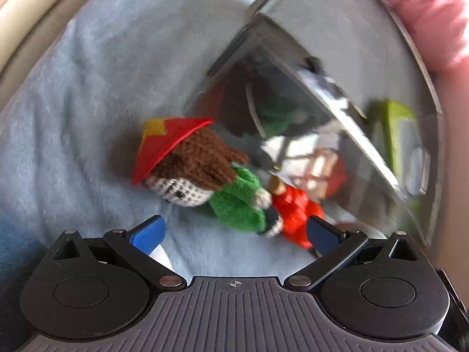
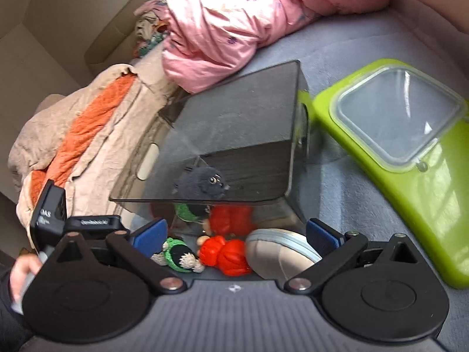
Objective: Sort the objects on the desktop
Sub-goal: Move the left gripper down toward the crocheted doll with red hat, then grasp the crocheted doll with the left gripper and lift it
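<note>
Jaws wide — left gripper point(image 1: 234, 231), "OAS" label point(image 2: 47, 214)

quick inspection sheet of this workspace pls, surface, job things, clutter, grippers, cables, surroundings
surface: light blue fleece blanket.
job's things: crocheted bear in red hat lying on its side; red toy touching it; smoky clear box with grey plush inside; green lid beside the box.
clutter: grey pouch; pink bedding; beige and orange cloth.
grippers: left gripper open, empty; right gripper open, empty.
cables: nothing seen.
surroundings: cardboard walls.
</note>
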The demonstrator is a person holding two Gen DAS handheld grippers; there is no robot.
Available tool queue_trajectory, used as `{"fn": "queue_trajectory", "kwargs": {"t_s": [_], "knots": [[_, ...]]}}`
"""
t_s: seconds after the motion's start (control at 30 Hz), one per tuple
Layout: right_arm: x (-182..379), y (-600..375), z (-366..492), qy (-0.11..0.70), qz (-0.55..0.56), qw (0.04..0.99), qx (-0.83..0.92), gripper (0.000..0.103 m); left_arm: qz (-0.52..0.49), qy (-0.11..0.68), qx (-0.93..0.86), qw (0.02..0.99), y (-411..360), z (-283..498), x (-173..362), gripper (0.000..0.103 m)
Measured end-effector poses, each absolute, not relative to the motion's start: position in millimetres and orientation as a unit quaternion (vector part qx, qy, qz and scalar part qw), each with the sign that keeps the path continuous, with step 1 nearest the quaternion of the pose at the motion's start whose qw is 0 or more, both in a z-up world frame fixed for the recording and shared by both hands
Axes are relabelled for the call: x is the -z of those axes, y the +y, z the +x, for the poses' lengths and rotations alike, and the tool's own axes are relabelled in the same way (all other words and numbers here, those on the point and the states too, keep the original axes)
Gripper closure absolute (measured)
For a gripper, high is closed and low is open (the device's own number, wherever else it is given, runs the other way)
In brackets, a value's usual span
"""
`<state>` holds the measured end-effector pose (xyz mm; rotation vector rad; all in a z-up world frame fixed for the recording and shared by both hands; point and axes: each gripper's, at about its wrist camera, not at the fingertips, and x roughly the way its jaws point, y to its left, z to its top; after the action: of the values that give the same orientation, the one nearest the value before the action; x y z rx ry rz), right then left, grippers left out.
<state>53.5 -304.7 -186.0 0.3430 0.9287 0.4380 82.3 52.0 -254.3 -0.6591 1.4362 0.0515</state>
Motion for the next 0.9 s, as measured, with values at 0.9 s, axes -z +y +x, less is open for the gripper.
{"fn": "queue_trajectory", "kwargs": {"t_s": [0.9], "knots": [[219,-249,-1,0.511,0.281,0.74,-0.335,0.0,-0.24,0.672,-0.068,0.697,46,99,285,0.0]]}}
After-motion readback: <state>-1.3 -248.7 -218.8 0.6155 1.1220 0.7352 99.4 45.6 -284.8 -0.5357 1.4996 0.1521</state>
